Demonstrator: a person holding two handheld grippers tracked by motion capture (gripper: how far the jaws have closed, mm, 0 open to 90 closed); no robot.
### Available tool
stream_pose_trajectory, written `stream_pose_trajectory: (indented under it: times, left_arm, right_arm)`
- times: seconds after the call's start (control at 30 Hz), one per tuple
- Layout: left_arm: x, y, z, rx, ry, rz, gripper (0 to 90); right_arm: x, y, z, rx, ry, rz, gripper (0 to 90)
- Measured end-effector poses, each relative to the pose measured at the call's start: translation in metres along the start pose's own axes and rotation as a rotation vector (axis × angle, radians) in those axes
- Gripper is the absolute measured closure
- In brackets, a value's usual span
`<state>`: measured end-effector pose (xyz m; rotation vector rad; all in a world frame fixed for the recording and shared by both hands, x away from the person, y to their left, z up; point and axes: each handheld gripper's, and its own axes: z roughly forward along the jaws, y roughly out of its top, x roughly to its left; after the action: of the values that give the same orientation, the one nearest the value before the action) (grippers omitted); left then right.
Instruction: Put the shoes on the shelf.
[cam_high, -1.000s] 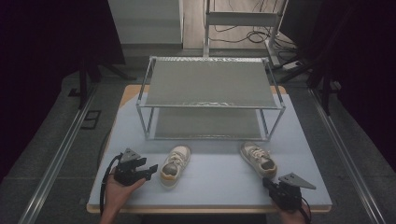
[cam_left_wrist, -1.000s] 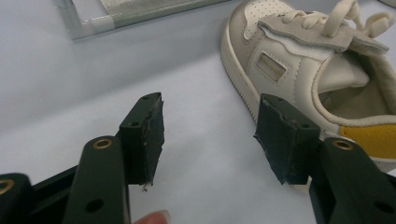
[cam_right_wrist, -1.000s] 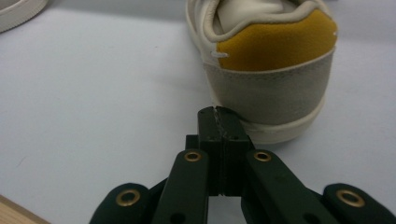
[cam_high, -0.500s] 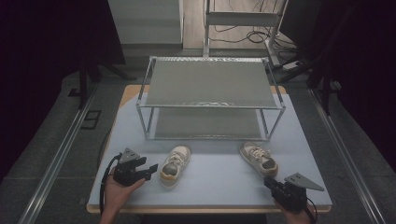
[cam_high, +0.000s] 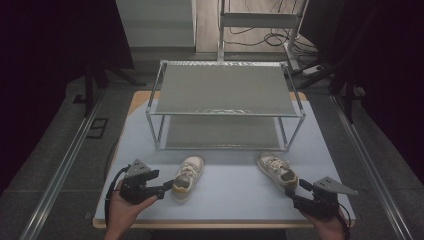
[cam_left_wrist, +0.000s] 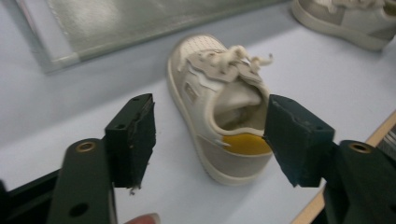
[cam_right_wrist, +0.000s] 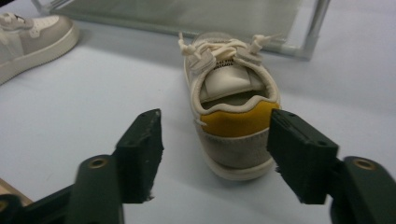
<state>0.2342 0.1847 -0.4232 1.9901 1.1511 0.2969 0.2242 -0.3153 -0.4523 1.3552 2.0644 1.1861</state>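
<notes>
Two small cream shoes with yellow heel tabs lie on the pale blue table (cam_high: 230, 200). In the high view, my left gripper (cam_high: 164, 187) is open at the heel of the left shoe (cam_high: 187, 175). My right gripper (cam_high: 296, 192) is open just behind the right shoe (cam_high: 276, 170). In the left gripper view the left gripper (cam_left_wrist: 212, 140) frames the left shoe (cam_left_wrist: 215, 88), its right pad (cam_left_wrist: 294, 135) close beside the heel. In the right gripper view the right gripper (cam_right_wrist: 219, 149) is spread wide around the heel of the right shoe (cam_right_wrist: 231, 88).
A two-shelf metal rack (cam_high: 225, 92) stands behind the shoes, both shelves bare. The other shoe (cam_left_wrist: 350, 18) lies far off in the left gripper view, and likewise the other shoe (cam_right_wrist: 32, 32) in the right gripper view. The table's wooden front edge (cam_high: 225, 223) runs close beneath both hands.
My right gripper has drifted slightly to the right behind its shoe. The left gripper and both shoes have stayed put.
</notes>
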Motion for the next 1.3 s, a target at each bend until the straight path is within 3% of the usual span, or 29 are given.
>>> stream_pose_trajectory:
  times: [0.07,0.17,0.33,0.4,0.47,0.67,0.7,0.77,1.0,1.3]
  left_arm:
    - [-0.002,0.001,0.002,0.009,0.003,0.005,32.2]
    - [-0.007,0.007,0.011,0.068,0.013,0.012,27.4]
    - [-0.007,0.018,0.021,0.122,0.007,0.021,25.1]
    - [-0.012,0.027,0.032,0.180,0.015,0.047,23.3]
    - [-0.014,0.030,0.037,0.192,0.017,0.056,22.4]
    - [-0.024,0.041,0.067,0.299,0.031,0.068,14.6]
    - [-0.025,0.042,0.075,0.330,0.061,0.075,14.6]
    - [-0.026,0.042,0.080,0.348,0.074,0.070,14.0]
    - [-0.024,0.042,0.094,0.435,0.066,0.061,12.2]
    - [-0.024,0.045,0.101,0.483,0.092,0.064,13.2]
  right_arm:
    - [-0.002,0.002,0.003,0.014,0.007,0.002,31.2]
    - [-0.006,0.011,0.011,0.063,0.019,-0.007,25.3]
    - [-0.008,0.028,0.019,0.131,0.010,-0.042,22.8]
    - [-0.011,0.039,0.028,0.188,0.012,-0.046,21.1]
    - [-0.012,0.042,0.032,0.202,0.005,-0.052,20.7]
    - [-0.013,0.056,0.051,0.265,-0.016,-0.060,18.2]
    - [-0.013,0.057,0.054,0.273,-0.020,-0.061,17.9]
    - [-0.012,0.059,0.059,0.290,-0.032,-0.063,17.4]
    - [-0.014,0.057,0.076,0.357,-0.046,-0.066,15.6]
    - [-0.012,0.052,0.101,0.453,-0.051,-0.070,17.8]
